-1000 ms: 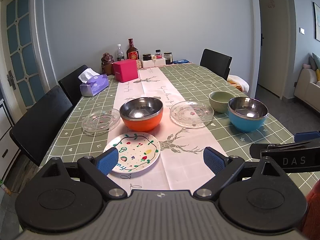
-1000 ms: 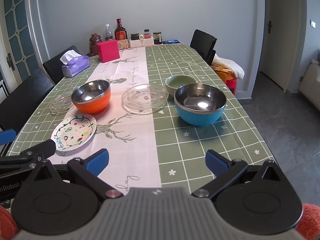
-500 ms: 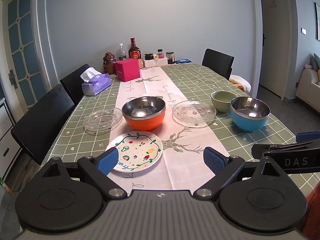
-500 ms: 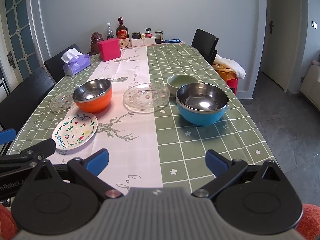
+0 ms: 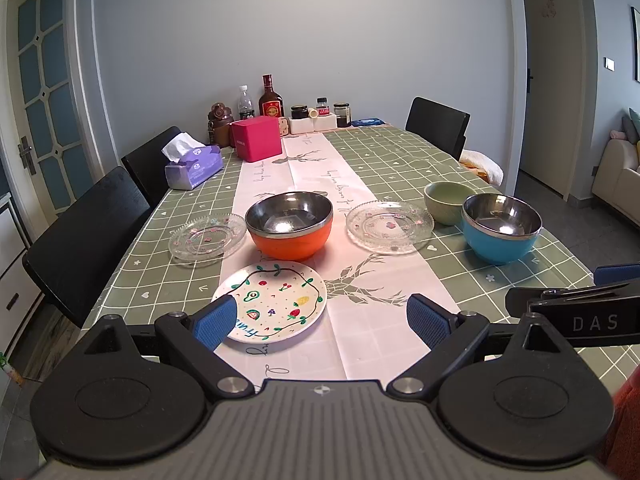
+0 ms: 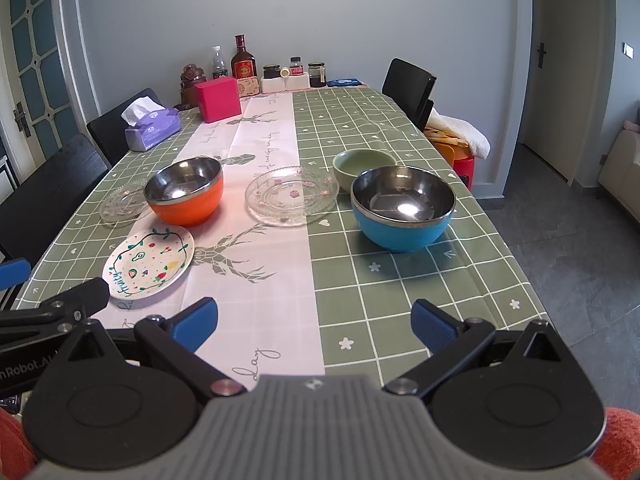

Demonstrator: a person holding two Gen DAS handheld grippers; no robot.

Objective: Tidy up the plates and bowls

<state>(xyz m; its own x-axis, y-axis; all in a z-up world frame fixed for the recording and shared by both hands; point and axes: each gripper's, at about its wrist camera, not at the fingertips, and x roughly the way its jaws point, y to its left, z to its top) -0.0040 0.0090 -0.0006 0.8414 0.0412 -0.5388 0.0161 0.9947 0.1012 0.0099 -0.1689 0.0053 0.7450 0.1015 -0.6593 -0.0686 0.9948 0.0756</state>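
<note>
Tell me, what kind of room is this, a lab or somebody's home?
Most likely a home dining room. A long table under a green checked tablecloth has black dining chairs around it, a purple tissue box and bottles sit at the far end, and a beige sofa shows through the doorway.

A white plate [image 5: 274,306] painted with fruit lay flat nearest, on the pale runner. Just behind it stood an orange bowl [image 5: 289,230] with a steel inside, upright and empty. A clear glass plate [image 5: 207,236] lay to its left, another glass plate [image 5: 389,227] to its right. Farther right stood a blue steel-lined bowl [image 5: 501,233], with a small green bowl [image 5: 447,202] just behind it.
</note>
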